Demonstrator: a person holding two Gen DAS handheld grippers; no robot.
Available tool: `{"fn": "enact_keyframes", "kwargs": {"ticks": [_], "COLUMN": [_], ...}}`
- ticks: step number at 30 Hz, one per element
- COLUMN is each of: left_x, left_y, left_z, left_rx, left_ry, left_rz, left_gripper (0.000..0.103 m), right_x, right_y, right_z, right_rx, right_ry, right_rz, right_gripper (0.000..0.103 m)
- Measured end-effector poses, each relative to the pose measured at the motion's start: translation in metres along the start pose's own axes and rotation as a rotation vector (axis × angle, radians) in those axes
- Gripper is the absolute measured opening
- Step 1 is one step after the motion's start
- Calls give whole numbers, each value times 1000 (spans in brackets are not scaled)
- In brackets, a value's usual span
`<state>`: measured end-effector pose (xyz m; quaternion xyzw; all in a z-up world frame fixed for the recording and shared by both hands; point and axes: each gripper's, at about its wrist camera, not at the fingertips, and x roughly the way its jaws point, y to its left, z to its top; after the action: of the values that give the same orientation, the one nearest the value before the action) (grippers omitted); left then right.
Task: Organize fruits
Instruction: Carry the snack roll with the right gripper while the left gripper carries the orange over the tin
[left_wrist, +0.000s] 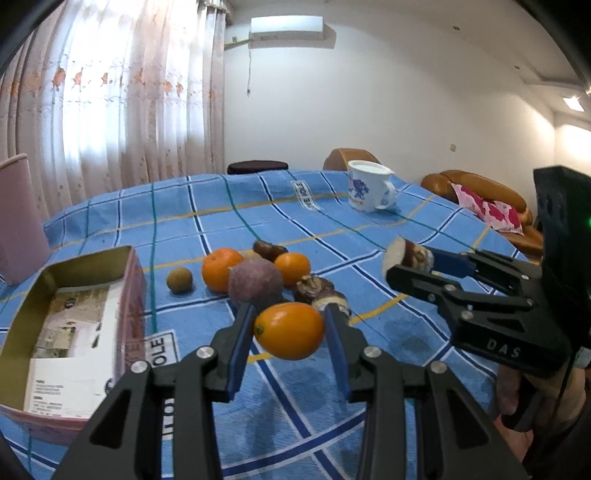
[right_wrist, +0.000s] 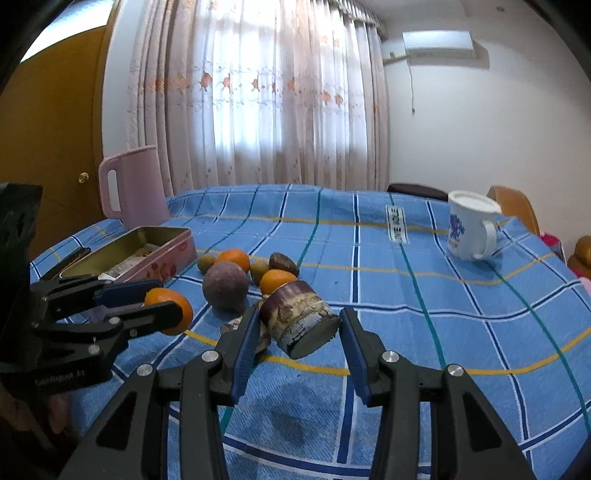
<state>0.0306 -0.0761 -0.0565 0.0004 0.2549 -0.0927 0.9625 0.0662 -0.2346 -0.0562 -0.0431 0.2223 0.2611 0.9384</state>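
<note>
My left gripper (left_wrist: 290, 332) is shut on an oval orange fruit (left_wrist: 289, 331), held above the blue checked tablecloth; it also shows in the right wrist view (right_wrist: 168, 309). My right gripper (right_wrist: 298, 330) is shut on a brown, cut sugarcane-like piece (right_wrist: 299, 318), seen from the side in the left wrist view (left_wrist: 408, 256). On the cloth lie two oranges (left_wrist: 221, 268) (left_wrist: 292, 268), a purple round fruit (left_wrist: 255, 283), a small brown fruit (left_wrist: 179, 280) and more brown pieces (left_wrist: 317, 290). An open pink tin box (left_wrist: 74, 317) stands left of the fruit.
A white mug with blue print (left_wrist: 369, 186) stands at the far side of the table. A pink jug (right_wrist: 131, 186) stands behind the tin box (right_wrist: 133, 253). Brown sofas (left_wrist: 480, 192) lie beyond the table's right edge.
</note>
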Motion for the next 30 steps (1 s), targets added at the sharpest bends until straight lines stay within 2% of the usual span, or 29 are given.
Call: {"fn": "enact_keyframes", "kwargs": {"ticks": [10, 24, 30], "left_x": [-14, -26, -33], "left_y": [5, 41, 70], "left_z": [6, 13, 15], "left_rx": [7, -54, -79], "left_ry": [-58, -68, -52], "left_rz": [61, 127, 186], "left_gripper": [40, 40, 40], "right_x": [-3, 4, 15], "right_y": [4, 39, 68], "right_z": [3, 42, 67], "right_rx": [6, -25, -66], "right_ry": [-36, -61, -61], "right_rz": [5, 111, 205], "right_gripper": [46, 46, 46]}}
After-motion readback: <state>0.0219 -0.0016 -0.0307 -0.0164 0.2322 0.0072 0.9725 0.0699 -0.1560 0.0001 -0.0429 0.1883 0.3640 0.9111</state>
